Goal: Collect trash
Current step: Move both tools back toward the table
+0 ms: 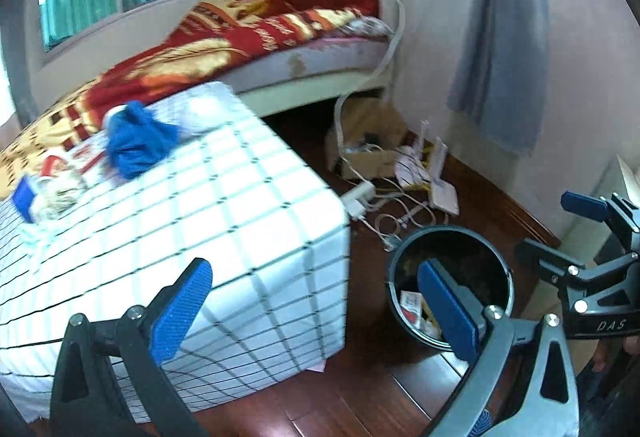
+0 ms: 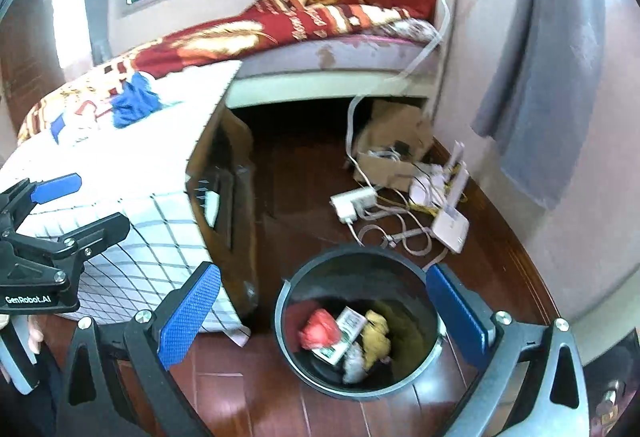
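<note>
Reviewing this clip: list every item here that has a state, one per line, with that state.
left gripper: open, empty
right gripper: open, empty, above the bin
trash bin: upright on the floor, lidless, partly filled
red wrapper: inside the bin
small carton: inside the bin
blue cloth: crumpled on the checked table cover
cardboard box: open, cables spilling out

A red patterned blanket (image 1: 224, 49) covers the bed (image 1: 320, 65) beside tangled cables (image 2: 392, 225).
</note>
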The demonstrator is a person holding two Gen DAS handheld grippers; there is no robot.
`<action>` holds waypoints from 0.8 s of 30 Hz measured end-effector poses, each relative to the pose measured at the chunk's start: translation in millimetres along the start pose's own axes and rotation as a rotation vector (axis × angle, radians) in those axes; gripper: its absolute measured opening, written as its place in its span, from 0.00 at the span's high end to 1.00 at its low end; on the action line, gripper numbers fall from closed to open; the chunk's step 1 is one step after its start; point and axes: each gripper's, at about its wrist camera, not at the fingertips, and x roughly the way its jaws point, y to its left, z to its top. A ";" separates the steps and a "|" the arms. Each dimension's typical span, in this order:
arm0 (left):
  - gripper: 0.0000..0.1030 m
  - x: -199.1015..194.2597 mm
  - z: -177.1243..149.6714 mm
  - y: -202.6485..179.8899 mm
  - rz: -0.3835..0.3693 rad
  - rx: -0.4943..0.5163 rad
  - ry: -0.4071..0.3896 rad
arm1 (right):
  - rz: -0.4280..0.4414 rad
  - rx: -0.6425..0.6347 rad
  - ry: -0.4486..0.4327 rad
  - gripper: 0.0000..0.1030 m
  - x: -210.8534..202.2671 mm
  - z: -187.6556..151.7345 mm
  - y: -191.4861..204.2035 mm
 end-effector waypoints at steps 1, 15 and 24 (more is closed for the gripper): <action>0.00 -1.8 -0.3 4.4 0.005 -0.008 -0.001 | 0.010 -0.008 -0.012 0.00 -0.8 5.7 7.7; 0.00 -44.8 -22.8 90.0 0.106 -0.151 -0.044 | 0.145 -0.132 -0.081 0.00 -2.8 29.2 100.9; 0.00 -64.9 -40.4 148.6 0.209 -0.241 -0.063 | 0.253 -0.174 -0.051 0.00 7.5 43.2 145.1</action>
